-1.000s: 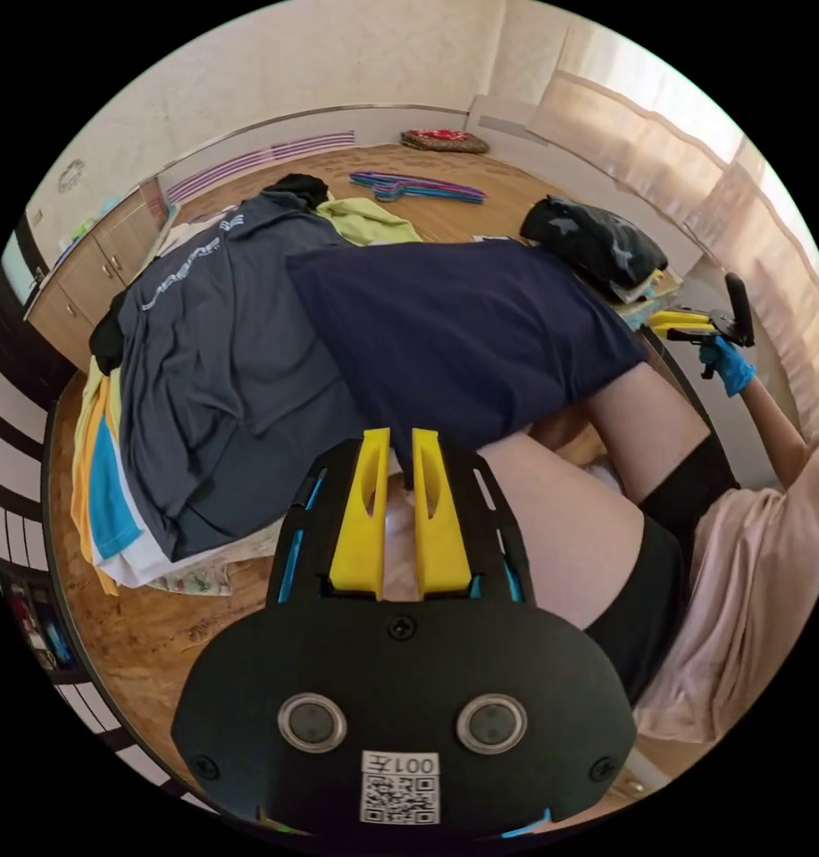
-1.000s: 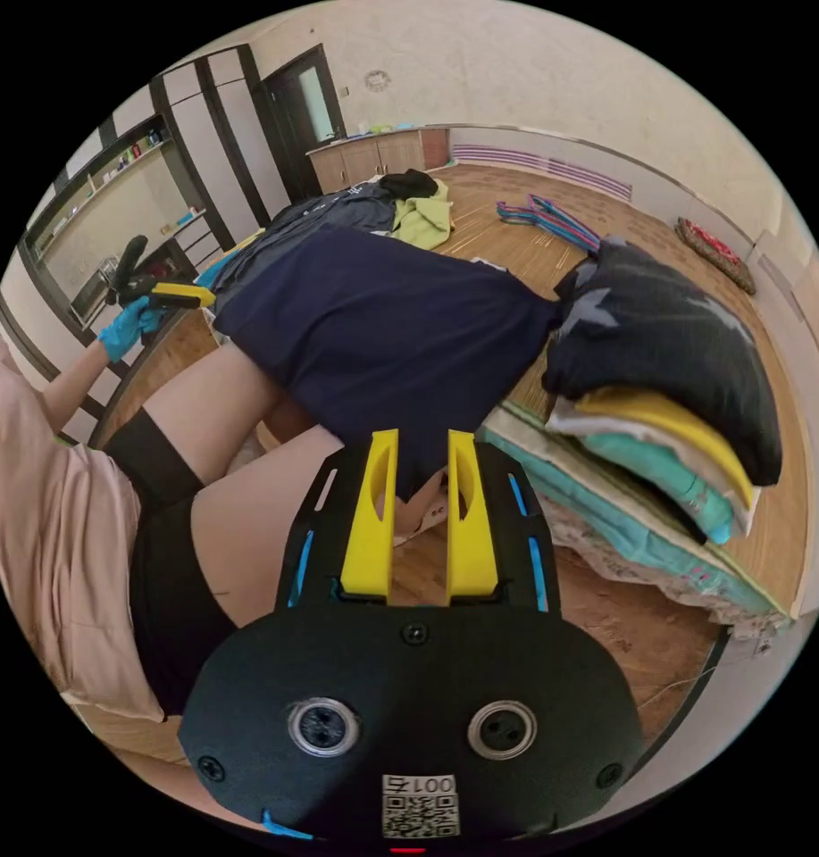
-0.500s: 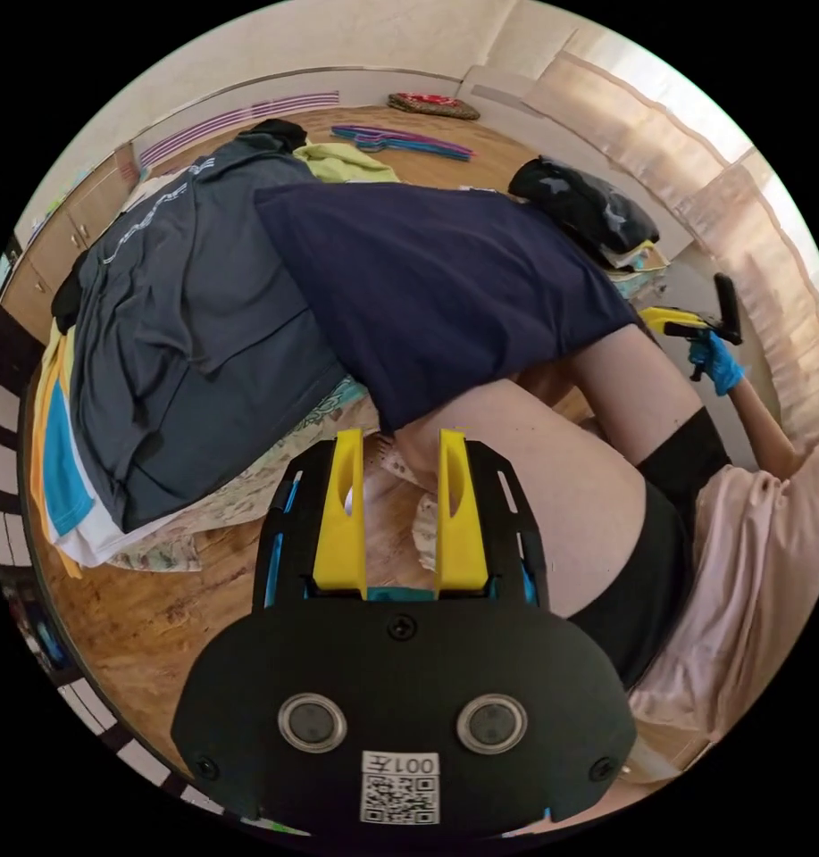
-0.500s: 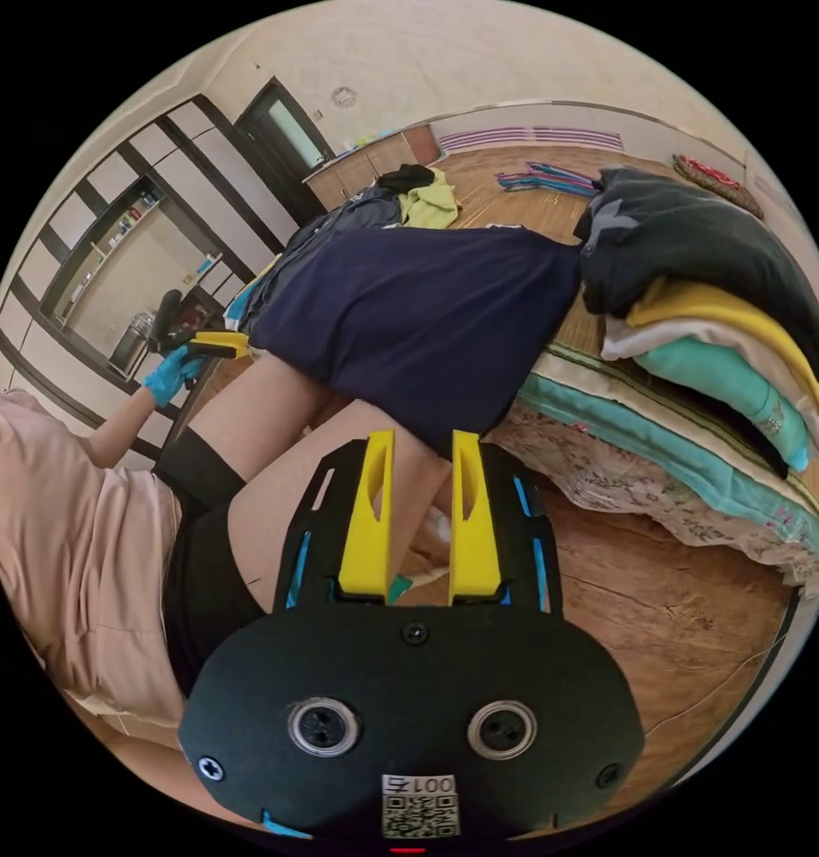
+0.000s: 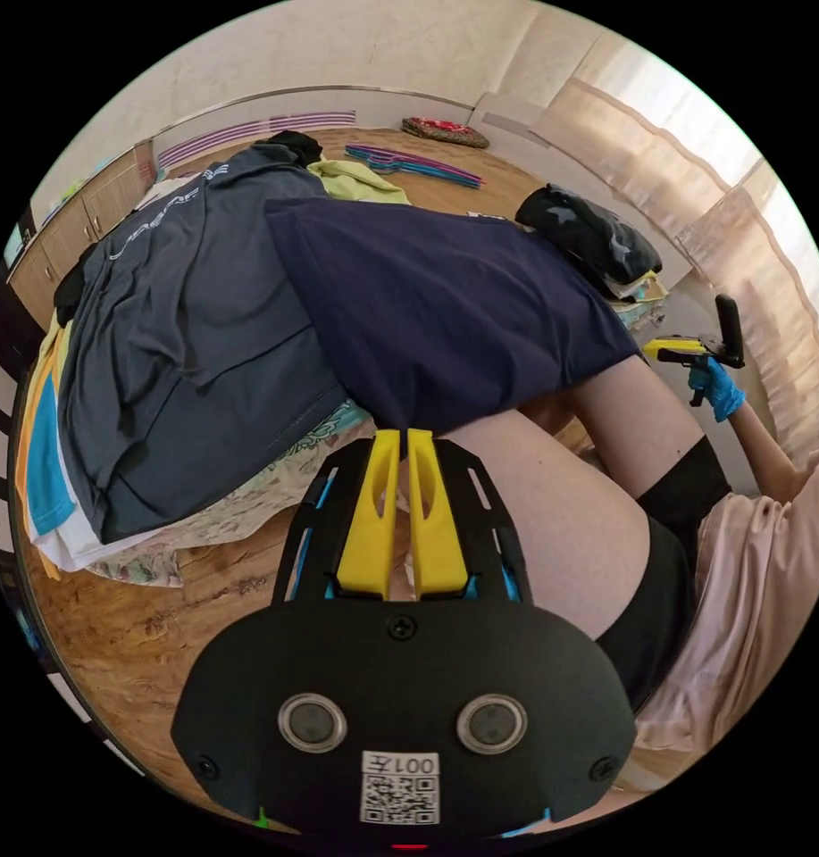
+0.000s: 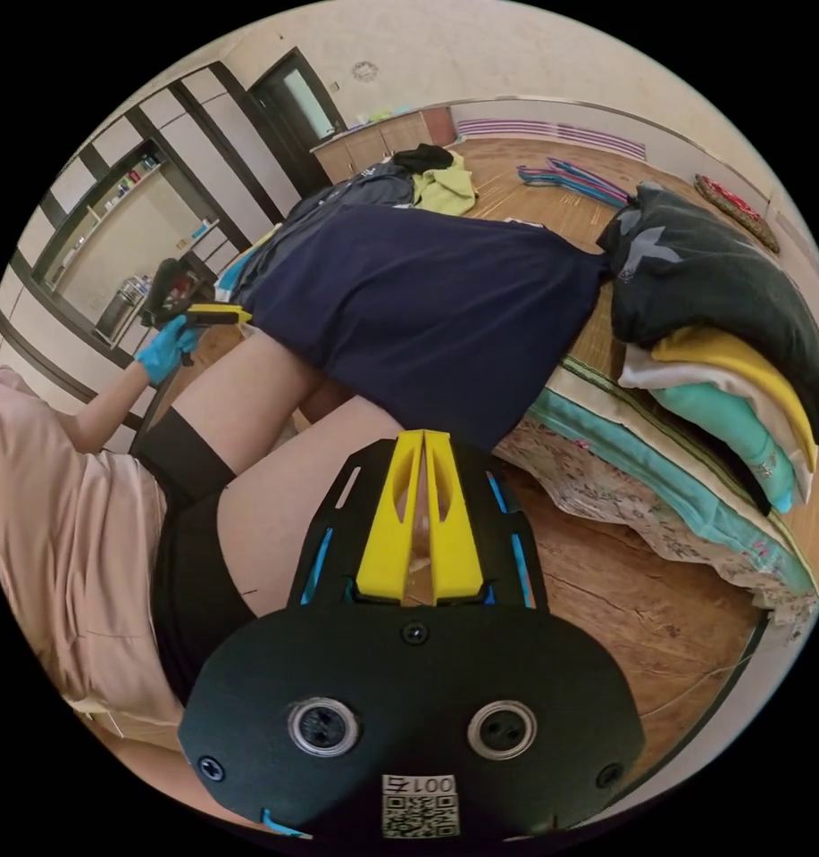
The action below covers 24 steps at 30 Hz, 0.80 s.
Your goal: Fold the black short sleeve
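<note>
the dark shirt [image 5: 445, 312] lies spread over the person's knees [image 5: 552, 509] and the edge of the low mat [image 6: 641, 473], at about 12 o'clock from each gripper's own jaws; the left gripper [image 5: 406, 435] has its yellow jaws drawn together at the shirt's near hem, seemingly pinching the edge, though the hem hides the tips; the right gripper [image 6: 423, 436] likewise has its jaws together at the hem. a grey shirt [image 5: 186, 339] lies at 10 o'clock in the left gripper view; a stack of folded clothes [image 6: 722, 348] sits at 2 o'clock in the right gripper view.
</note>
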Tool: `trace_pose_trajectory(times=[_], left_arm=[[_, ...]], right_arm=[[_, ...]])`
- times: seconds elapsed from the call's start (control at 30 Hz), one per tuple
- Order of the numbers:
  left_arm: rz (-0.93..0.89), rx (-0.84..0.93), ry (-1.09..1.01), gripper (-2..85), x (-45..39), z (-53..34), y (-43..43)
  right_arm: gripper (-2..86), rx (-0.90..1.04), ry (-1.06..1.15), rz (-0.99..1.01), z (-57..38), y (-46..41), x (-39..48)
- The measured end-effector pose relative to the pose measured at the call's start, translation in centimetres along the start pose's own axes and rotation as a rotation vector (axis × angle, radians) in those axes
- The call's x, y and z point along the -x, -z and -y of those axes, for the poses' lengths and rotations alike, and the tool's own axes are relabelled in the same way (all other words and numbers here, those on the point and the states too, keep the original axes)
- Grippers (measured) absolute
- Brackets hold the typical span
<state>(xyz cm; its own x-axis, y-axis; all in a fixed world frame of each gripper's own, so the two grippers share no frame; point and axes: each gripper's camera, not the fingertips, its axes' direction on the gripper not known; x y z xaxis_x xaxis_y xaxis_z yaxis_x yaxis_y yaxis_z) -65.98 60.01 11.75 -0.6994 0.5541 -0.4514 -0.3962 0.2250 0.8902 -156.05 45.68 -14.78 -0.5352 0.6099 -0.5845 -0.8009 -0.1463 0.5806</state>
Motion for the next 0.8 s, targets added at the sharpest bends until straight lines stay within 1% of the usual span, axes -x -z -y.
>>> trace_pose_trajectory(times=[0.1,0.23,0.4,0.47,0.57,0.7,0.8], left_arm=[[-0.001,-0.033,0.022,-1.5,0.0,-0.9,0.9],[0.019,-0.073,0.044,-1.6,-0.1,-2.2,2.3],[0.023,-0.075,0.051,-1.6,-0.4,-2.7,2.7],[0.042,-0.060,0.044,-1.6,-1.0,-2.9,2.5],[0.060,-0.047,0.033,-1.6,-1.9,-3.1,2.4],[0.059,-0.046,0.031,-1.6,-2.6,-3.3,2.6],[0.077,-0.054,0.026,-1.6,-3.2,-3.5,2.9]], right_arm=[[2.5,0.017,0.003,-0.069,-0.8,0.2,0.2],[7.4,0.004,-0.035,-0.130,-2.2,0.6,-0.2],[10.6,-0.013,-0.115,-0.018,-3.3,-0.1,-2.0],[10.2,-0.061,-0.202,0.130,-4.1,-0.7,-3.9],[7.8,-0.120,-0.248,0.227,-5.0,-0.8,-5.1],[3.1,-0.173,-0.216,0.240,-5.6,0.0,-4.6],[1.8,-0.192,-0.160,0.144,-5.7,1.8,-3.2]])
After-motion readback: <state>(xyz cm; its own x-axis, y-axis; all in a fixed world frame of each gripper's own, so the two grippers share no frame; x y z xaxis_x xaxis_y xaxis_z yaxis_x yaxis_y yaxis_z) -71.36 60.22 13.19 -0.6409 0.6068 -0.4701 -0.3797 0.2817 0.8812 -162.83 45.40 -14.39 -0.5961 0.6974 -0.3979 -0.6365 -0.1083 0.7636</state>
